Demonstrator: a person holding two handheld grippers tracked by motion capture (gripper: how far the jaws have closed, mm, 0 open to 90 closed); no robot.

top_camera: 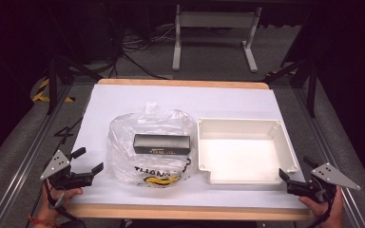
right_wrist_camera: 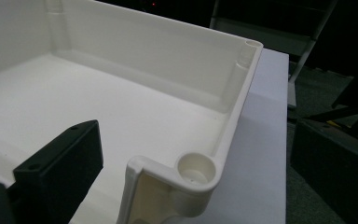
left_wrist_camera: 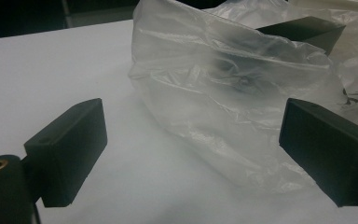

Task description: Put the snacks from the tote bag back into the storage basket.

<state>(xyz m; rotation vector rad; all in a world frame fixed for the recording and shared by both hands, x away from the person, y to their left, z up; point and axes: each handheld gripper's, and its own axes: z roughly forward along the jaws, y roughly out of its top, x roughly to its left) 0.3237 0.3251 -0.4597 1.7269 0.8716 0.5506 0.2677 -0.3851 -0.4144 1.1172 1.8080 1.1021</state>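
A clear plastic bag (top_camera: pixel 149 147) with black and yellow print lies crumpled in the middle of the white table. A black box (top_camera: pixel 161 144) rests across it; whether it is inside or on top I cannot tell. To its right stands an empty white tray (top_camera: pixel 285 142). My left gripper (top_camera: pixel 88 160) is open near the front left, jaws wide apart, just short of the bag (left_wrist_camera: pixel 223 93). Its fingers (left_wrist_camera: pixel 70 149) hold nothing. My right gripper (top_camera: pixel 294 170) is open at the tray's front right corner (right_wrist_camera: pixel 200 170), with one jaw over the tray floor and the other outside the wall.
The white sheet (top_camera: pixel 123 102) covers a wood-edged table (top_camera: pixel 180 84). Metal rails run along both sides. A white stand (top_camera: pixel 214 28) and cables sit on the floor beyond the far edge.
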